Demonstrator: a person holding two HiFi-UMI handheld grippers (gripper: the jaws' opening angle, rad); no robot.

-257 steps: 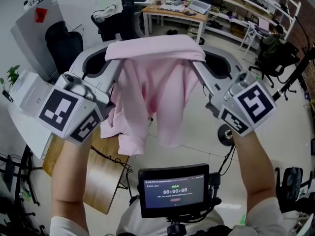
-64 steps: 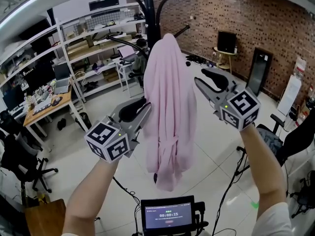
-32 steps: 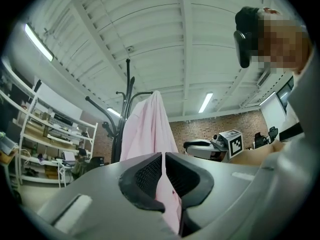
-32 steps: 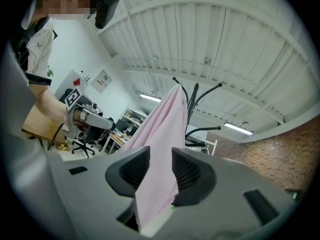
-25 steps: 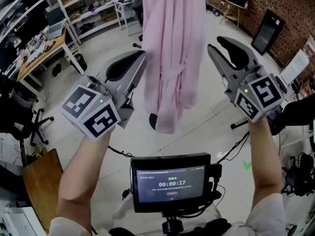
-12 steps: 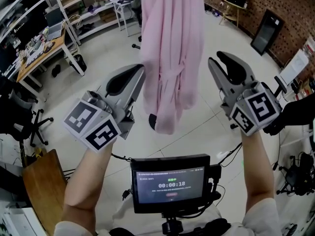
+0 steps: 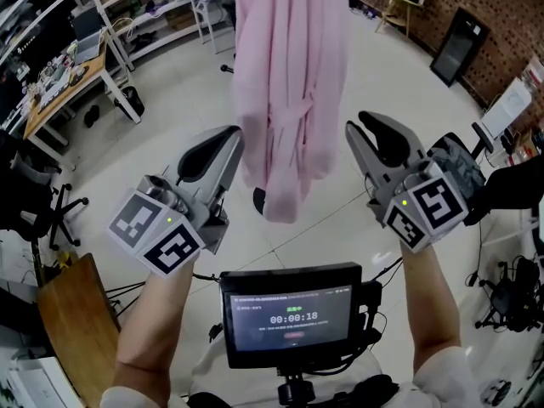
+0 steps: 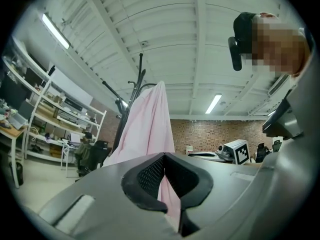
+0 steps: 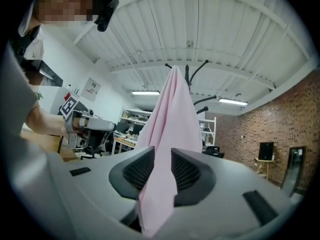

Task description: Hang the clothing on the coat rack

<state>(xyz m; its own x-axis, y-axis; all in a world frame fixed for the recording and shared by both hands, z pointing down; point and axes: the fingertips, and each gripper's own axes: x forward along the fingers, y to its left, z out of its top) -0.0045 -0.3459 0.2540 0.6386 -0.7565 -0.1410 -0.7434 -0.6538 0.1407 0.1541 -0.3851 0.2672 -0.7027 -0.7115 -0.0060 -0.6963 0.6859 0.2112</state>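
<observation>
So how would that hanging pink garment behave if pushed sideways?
Probably floppy: the pink garment hangs in long soft folds, so it would likely swing and buckle rather than resist. It looks thin and light. It seems only draped over the coat rack, so a firm tug might slide it off.

We find the garment [image 7: 289, 83] hanging at top centre, the screen [image 7: 291, 317] below it at bottom centre, a desk [image 7: 64, 90] at upper left.
</observation>
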